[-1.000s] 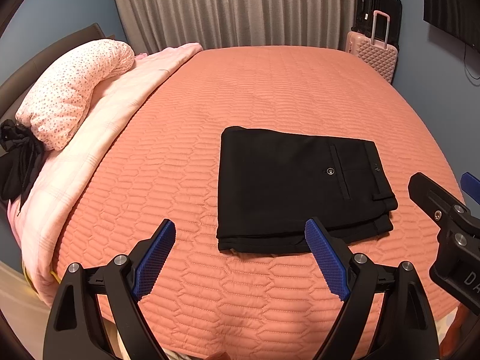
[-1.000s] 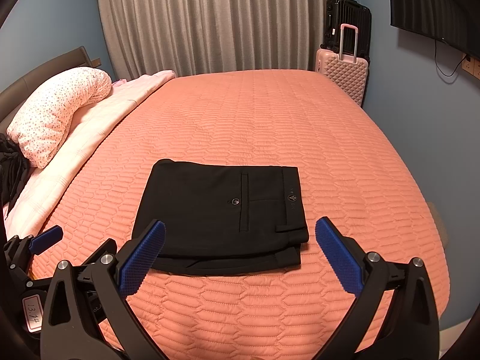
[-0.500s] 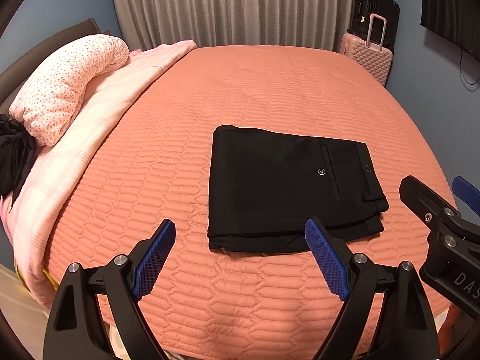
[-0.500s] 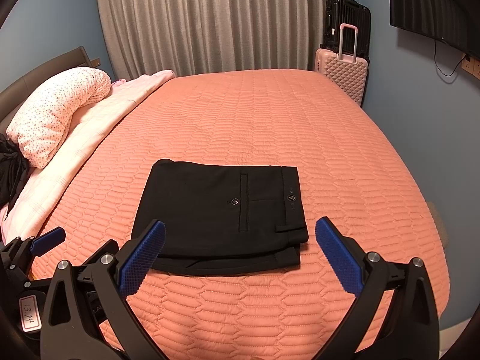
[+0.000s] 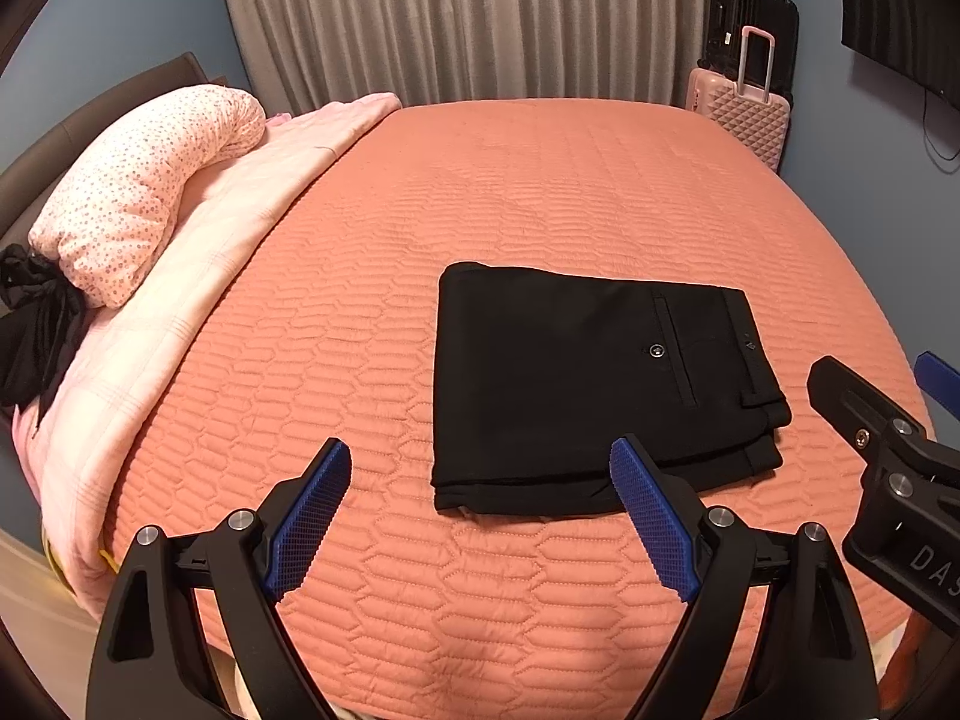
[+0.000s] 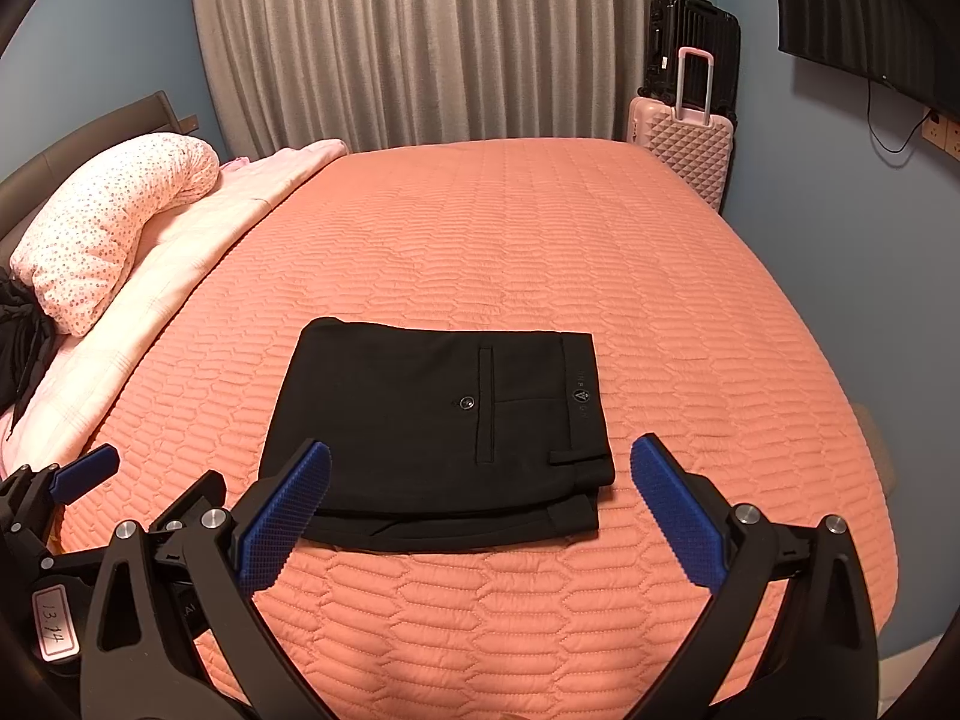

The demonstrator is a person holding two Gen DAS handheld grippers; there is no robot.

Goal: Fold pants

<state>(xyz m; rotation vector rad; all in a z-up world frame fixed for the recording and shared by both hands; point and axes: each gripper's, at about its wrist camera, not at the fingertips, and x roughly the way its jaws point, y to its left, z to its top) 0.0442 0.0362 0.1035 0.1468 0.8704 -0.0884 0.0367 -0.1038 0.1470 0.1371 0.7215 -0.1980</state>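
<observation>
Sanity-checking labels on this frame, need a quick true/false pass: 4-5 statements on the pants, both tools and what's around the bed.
1. The black pants lie folded in a flat rectangle on the orange bedspread. True.
2. The left tool is clamped on the pants. False: its jaws stand wide open with nothing between them, short of the near edge.
3. The right tool is open and holds nothing. True.
4. The back pocket button faces up. True.
5. The pink suitcase lies on the bed. False: it stands beside the far corner of the bed, with a black suitcase behind it.
</observation>
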